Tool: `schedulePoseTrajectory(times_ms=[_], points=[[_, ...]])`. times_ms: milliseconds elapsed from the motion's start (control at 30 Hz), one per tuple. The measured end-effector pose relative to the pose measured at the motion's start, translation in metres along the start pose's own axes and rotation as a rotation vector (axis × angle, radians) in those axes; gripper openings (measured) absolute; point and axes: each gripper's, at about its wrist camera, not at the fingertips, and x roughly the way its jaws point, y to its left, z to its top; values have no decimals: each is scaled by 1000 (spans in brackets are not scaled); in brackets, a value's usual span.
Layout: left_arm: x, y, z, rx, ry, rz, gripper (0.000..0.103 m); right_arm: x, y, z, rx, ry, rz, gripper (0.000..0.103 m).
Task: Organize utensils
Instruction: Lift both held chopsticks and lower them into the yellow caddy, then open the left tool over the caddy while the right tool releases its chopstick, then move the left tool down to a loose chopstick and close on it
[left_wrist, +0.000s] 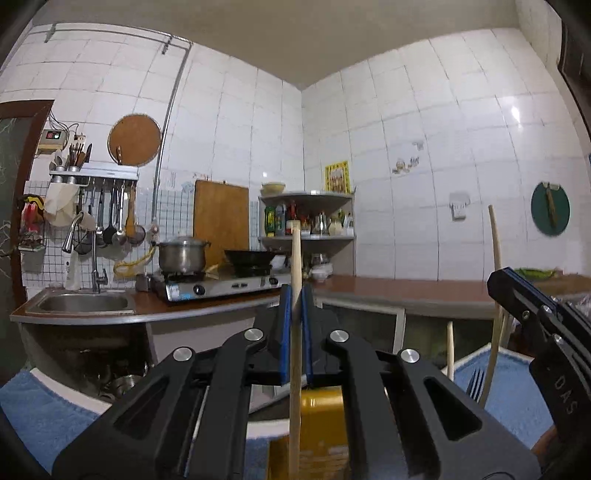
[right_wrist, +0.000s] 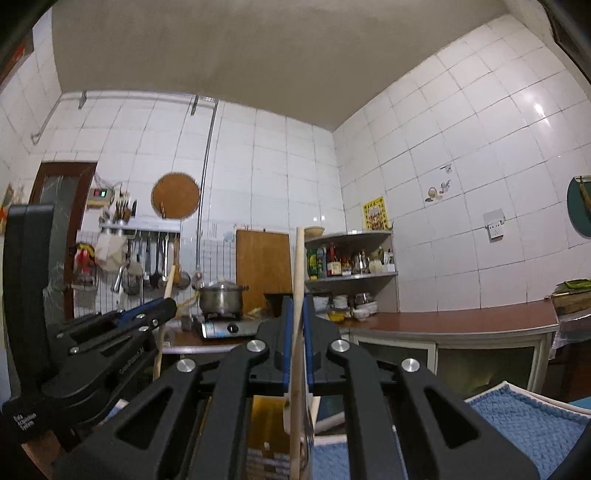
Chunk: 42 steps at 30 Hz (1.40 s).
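While each gripper clamps a pale wooden stick upright between its blue pads, the left gripper (left_wrist: 295, 314) and right gripper (right_wrist: 297, 325) hang above a yellow container (left_wrist: 319, 406); lowering the sticks (left_wrist: 295, 258) into it looks next, needing steady vertical aim.

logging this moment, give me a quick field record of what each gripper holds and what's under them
left gripper: shut on wooden stick, upright
right gripper: shut on second stick, upright
below grippers: yellow container, sticks' lower ends over it; whether inside, cannot tell
nearby: fork, blue mat
background: stove, pot, sink
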Motion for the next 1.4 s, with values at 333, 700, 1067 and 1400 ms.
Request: schedulePoseTrajectory(times_ms=[333, 700, 1067, 1400], points=[[-23, 17, -7, -41, 136, 18, 9, -12, -15, -13, 25, 179, -1, 9], [-117, 39, 29, -81, 173, 102, 84, -58, -29, 10, 43, 367, 49, 45], [-181, 56, 6, -109, 364, 163, 98, -105, -25, 6, 55, 546, 37, 68], [-188, 69, -56, -192, 609, 155, 98, -126, -25, -41, 67, 697, -12, 71]])
